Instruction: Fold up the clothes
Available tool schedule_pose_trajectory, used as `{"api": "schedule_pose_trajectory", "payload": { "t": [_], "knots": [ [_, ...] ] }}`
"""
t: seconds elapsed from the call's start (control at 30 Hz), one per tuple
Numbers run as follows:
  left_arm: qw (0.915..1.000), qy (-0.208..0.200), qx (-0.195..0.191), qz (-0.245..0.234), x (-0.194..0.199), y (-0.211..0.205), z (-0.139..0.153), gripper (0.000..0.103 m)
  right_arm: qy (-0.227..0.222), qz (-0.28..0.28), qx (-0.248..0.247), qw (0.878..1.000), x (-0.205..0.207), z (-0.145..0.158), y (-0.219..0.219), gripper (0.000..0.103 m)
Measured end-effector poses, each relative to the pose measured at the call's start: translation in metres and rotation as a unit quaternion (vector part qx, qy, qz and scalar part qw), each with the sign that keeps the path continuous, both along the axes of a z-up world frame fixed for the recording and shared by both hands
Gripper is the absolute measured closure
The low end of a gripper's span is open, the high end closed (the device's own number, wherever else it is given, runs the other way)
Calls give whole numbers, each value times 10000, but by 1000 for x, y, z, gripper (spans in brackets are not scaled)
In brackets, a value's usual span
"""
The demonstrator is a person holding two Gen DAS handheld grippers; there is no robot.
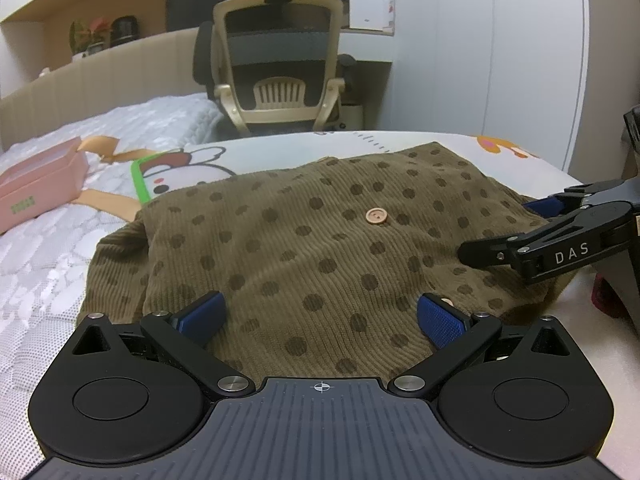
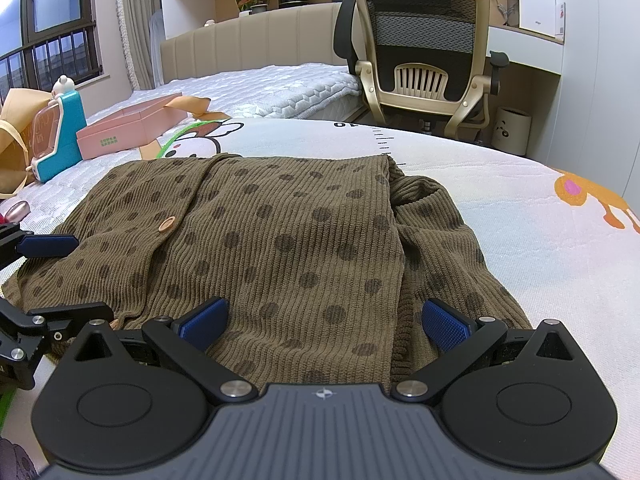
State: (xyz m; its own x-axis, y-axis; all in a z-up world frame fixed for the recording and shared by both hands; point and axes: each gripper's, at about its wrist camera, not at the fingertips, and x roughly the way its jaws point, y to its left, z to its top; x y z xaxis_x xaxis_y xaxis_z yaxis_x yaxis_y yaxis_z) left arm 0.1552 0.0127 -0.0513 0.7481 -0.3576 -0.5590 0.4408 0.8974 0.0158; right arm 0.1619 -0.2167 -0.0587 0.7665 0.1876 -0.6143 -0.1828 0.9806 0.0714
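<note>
An olive-brown ribbed cardigan (image 1: 320, 236) with dark dots and a tan button (image 1: 376, 216) lies partly folded on the bed. My left gripper (image 1: 320, 316) stands open over its near hem, blue pads either side of the cloth. In the left wrist view the right gripper (image 1: 516, 232) comes in from the right edge over the garment's side. In the right wrist view the same cardigan (image 2: 280, 240) fills the middle, one side folded over. My right gripper (image 2: 324, 320) is open at its near edge. The left gripper (image 2: 52, 280) shows at the left edge, open.
A pink box (image 2: 124, 132) and a teal toy case (image 2: 60, 136) sit on the bed at the left. A beige office chair (image 2: 424, 48) stands beyond the bed's far side. A cartoon-print sheet (image 2: 520, 216) covers the mattress around the cardigan.
</note>
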Motion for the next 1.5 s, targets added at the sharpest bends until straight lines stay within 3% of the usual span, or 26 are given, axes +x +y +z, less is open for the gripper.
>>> {"api": "schedule_pose_trajectory", "payload": {
  "t": [0.13, 0.23, 0.33, 0.43, 0.5, 0.53, 0.57, 0.63, 0.67, 0.7, 0.73, 0.83, 0.97, 1.03, 1.13, 1.23, 1.33, 1.4, 1.47, 1.5],
  "knots": [
    [9975, 332, -622, -9, -7, 23, 14, 0, 43, 32, 162, 9999, 0, 1, -5, 0],
    [9933, 373, -1077, 178, -16, 63, 31, 0, 192, 0, 460, 9988, -2, 5, -14, 0],
    [9892, 442, -995, 983, -10, 106, 30, 0, 338, 78, 167, 9993, -1, 6, -6, 0],
    [9744, 913, -1170, 1690, 5, 143, 16, 0, 415, 72, -102, 9991, 1, 7, 3, 0],
    [9677, 1134, -1317, 1825, 12, 152, 5, 4, 497, 99, -130, 9986, 3, 8, 3, 0],
    [9660, 1199, -1352, 1849, 15, 153, 1, 17, 536, 95, -122, 9984, 3, 9, 3, 0],
    [9679, 1179, -1334, 1775, 16, 150, 0, 37, 555, 61, -97, 9984, 1, 11, 2, 0],
    [9714, 1137, -1298, 1632, 19, 145, -3, 45, 348, 105, -176, 9992, -12, 19, 8, 0],
    [9722, 1111, -1310, 1592, 20, 146, -2, 72, 104, 245, -331, 9991, -22, 26, 17, 0],
    [9702, 1169, -1446, 1551, 22, 149, -2, 90, -131, 454, -544, 9974, -31, 32, 27, 0],
    [9681, 1226, -1582, 1509, 24, 153, -1, 98, -357, 744, -826, 9932, -39, 39, 41, 0],
    [9591, 1400, -2071, 1329, 29, 160, 7, 98, -969, 1549, -1451, 9724, -60, 60, 92, 0],
    [9445, 1597, -2678, 1038, 34, 162, 22, 98, -940, 2722, -1085, 9515, -65, 71, 162, 8],
    [9441, 1587, -2734, 930, 37, 155, 29, 98, -909, 3008, -1085, 9431, -63, 62, 196, 8],
    [9390, 1692, -2873, 845, 43, 150, 31, 98, -944, 3010, -1386, 9388, -52, 40, 234, 12],
    [9345, 1755, -2992, 801, 48, 150, 32, 98, -931, 2816, -1598, 9415, -34, 24, 253, 30],
    [9301, 1798, -3110, 764, 53, 150, 31, 95, -883, 2634, -1555, 9480, -20, 19, 248, 66],
    [9230, 1757, -3316, 847, 53, 160, 32, 88, -777, 2584, -1221, 9551, -12, 23, 234, 75],
    [9157, 1712, -3465, 1100, 55, 173, 33, 52, -776, 2505, -1021, 9596, -10, 29, 223, 83],
    [9123, 1705, -3507, 1252, 56, 179, 32, 45, -817, 2490, -953, 9603, -11, 32, 218, 83]
  ]
}}
